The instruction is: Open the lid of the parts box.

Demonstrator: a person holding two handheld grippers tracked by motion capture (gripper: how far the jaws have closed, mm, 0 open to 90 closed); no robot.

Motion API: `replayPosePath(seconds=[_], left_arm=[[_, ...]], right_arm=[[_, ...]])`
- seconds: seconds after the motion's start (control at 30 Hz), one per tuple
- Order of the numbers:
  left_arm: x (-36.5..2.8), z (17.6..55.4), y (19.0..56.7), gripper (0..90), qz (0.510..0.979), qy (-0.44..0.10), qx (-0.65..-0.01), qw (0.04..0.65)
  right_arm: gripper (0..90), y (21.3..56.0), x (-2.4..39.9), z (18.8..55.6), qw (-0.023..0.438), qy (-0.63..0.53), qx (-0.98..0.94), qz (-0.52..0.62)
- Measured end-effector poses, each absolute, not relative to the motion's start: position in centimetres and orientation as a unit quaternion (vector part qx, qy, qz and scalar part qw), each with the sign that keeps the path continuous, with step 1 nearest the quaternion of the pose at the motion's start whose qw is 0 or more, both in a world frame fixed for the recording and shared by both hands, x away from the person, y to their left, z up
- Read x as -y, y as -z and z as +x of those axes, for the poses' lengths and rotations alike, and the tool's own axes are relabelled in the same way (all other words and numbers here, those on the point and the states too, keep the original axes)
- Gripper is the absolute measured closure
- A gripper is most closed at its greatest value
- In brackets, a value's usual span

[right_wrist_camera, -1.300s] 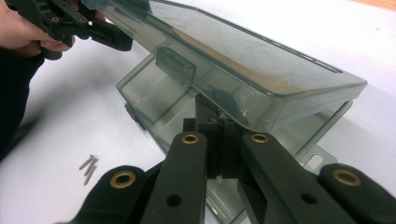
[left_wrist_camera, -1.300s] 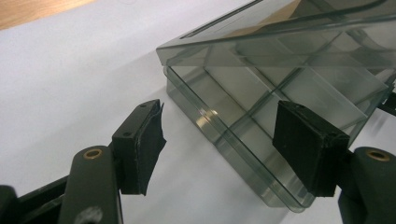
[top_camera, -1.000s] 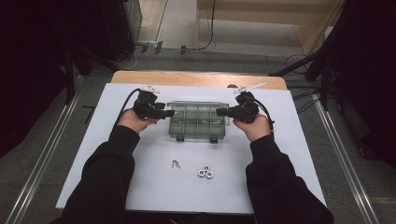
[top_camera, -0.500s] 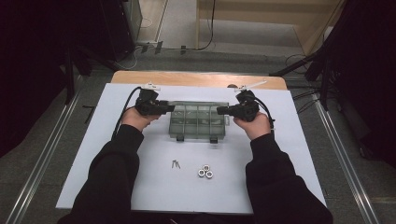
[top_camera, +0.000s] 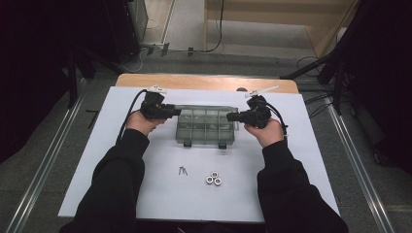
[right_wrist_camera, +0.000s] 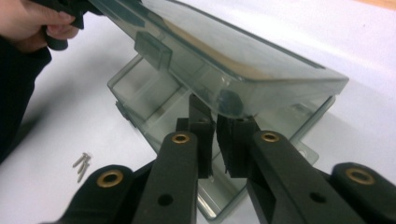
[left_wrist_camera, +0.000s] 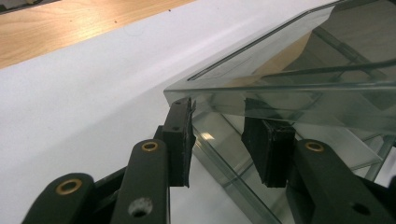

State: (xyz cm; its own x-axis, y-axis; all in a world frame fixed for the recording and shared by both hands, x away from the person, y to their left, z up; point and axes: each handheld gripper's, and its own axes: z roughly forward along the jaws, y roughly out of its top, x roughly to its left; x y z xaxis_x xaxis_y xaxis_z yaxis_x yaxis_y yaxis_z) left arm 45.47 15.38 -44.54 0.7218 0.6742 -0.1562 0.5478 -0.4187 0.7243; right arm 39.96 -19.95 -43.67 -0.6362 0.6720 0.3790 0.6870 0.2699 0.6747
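Now the left gripper (top_camera: 171,111), jaws just narrowed astride the compartment box's clear lid (left_wrist_camera: 280,70), is lifting it while the right gripper (right_wrist_camera: 215,128), nearly closed, is pinching the lid's other end at frame centre.

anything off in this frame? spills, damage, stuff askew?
Nothing stands out. The clear organizer box sits square on the white mat with its lid part-raised, a pair of tongs at each end. The screws and nuts lie in small tidy groups near the person. No cracks or spills visible.
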Motion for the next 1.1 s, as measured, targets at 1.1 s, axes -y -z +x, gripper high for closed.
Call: replayPosePath(seconds=[1.1], left_arm=[[-15.4,45.5,44.4,61.6,0.838,-0.083,-0.363,0.399]], right_arm=[[54.6,46.1,21.5,41.5,-0.065,0.442,0.789,-0.421]])
